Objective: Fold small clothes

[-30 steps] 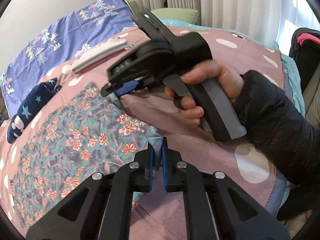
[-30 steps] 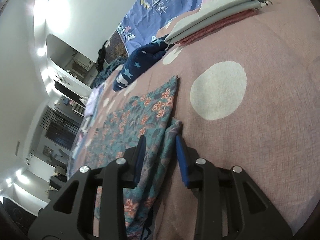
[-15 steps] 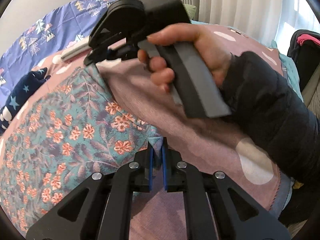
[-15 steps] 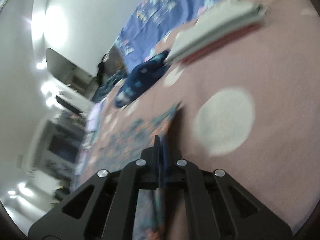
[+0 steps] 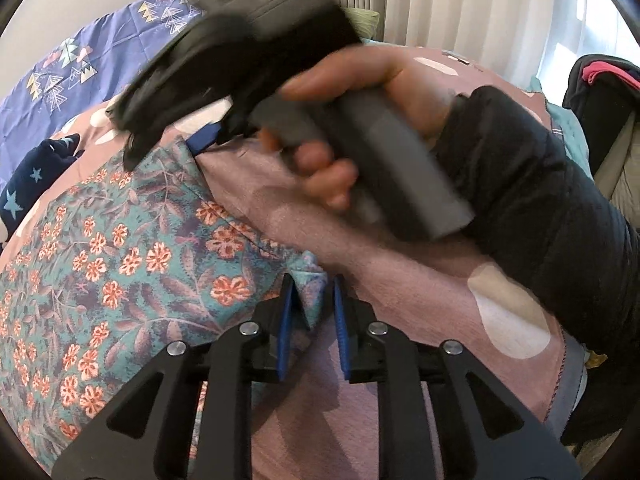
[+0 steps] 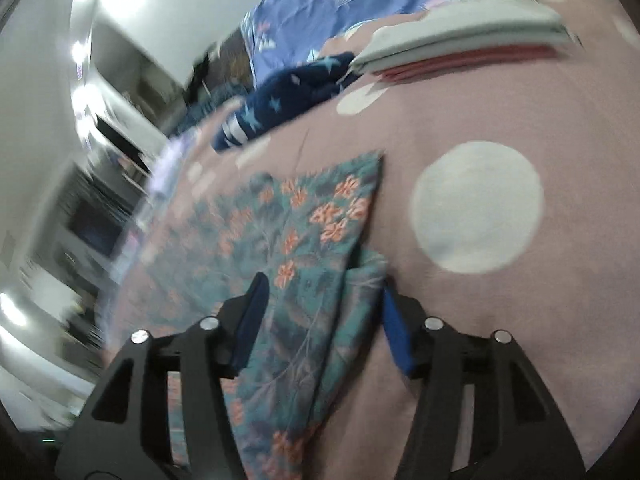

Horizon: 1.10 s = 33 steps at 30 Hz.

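A teal floral garment (image 5: 120,264) lies spread on the pink dotted bedspread (image 5: 400,288); it also shows in the right wrist view (image 6: 304,248). My left gripper (image 5: 310,312) is open, its jaws a little apart around the garment's near corner. My right gripper (image 6: 320,316) is open wide, with a folded edge of the garment lying between its fingers. In the left wrist view the right gripper (image 5: 192,136) is blurred, held by a hand over the garment's far corner.
A navy star-print garment (image 6: 288,100) lies beyond the floral one. A folded stack of white and red clothes (image 6: 464,48) sits further back. A blue patterned cover (image 5: 80,68) lies behind. Curtains (image 5: 460,12) and a dark bag (image 5: 600,92) are at the right.
Both grippers were shut on the floral garment half a second ago and have opened now. The garment's edge has dropped back onto the bed.
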Each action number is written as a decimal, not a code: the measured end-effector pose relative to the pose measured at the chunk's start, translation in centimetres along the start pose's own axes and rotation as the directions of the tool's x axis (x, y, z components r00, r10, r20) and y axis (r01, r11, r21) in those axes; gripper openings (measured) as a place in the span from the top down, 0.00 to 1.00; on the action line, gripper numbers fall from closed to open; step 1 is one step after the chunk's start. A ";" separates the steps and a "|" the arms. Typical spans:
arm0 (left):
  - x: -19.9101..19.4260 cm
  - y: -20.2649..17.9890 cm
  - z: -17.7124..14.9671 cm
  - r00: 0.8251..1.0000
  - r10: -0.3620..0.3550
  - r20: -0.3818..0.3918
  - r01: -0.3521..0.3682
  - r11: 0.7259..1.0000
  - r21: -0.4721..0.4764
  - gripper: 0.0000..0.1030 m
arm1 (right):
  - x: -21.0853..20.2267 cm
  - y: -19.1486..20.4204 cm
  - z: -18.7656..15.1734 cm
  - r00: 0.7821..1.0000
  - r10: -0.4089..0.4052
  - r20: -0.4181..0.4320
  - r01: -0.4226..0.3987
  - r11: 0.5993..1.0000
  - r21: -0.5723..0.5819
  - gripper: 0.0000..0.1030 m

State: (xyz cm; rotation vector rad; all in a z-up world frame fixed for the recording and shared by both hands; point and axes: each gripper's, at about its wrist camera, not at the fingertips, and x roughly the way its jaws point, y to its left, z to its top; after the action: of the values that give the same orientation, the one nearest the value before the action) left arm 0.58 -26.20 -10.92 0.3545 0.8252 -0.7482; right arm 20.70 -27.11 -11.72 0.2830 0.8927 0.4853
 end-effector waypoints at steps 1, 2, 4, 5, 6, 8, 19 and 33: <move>-0.1 -0.1 0.0 1.000 -0.010 0.003 0.010 1.000 0.001 0.83 | 0.1 0.3 0.1 1.000 -0.021 0.004 0.021 1.000 0.002 0.95; -0.2 -0.2 -0.1 1.000 -0.023 0.010 0.023 1.000 0.002 0.83 | -0.4 0.4 0.1 0.999 -0.014 0.040 0.014 1.000 0.017 0.95; -0.3 -0.5 -0.2 0.999 -0.040 0.019 0.040 0.999 0.010 0.83 | -1.5 0.9 0.2 0.996 -0.003 0.093 0.004 1.000 -0.008 0.95; -0.3 -0.7 -0.2 0.999 -0.042 0.019 0.042 0.999 0.015 0.83 | -1.5 1.0 0.2 0.996 -0.008 0.094 0.011 1.000 -0.027 0.95; -0.1 -0.7 -0.2 0.999 -0.043 0.013 0.043 0.999 0.014 0.83 | -0.9 0.8 0.1 0.996 -0.038 0.077 0.040 0.999 -0.035 0.95; 0.2 -0.5 -0.3 0.998 -0.058 0.004 0.058 0.998 0.006 0.83 | 0.4 -0.5 0.0 0.998 -0.045 0.033 0.045 0.999 0.014 0.96; -1.0 0.6 -1.0 0.992 -0.126 0.024 0.127 0.991 -0.034 0.62 | -4.4 -3.4 -1.1 0.981 -0.002 0.195 -0.033 0.984 0.175 0.79; -13.3 9.4 -10.6 0.982 0.138 0.127 -0.093 0.946 -0.312 0.50 | -7.2 5.9 -13.2 0.985 -0.170 0.007 0.168 0.969 -0.184 0.60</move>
State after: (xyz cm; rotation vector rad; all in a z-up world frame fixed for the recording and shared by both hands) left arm -4.24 -7.67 -7.44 0.0682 0.7596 -0.5199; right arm 4.61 -25.27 -12.27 0.0354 0.8658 0.4074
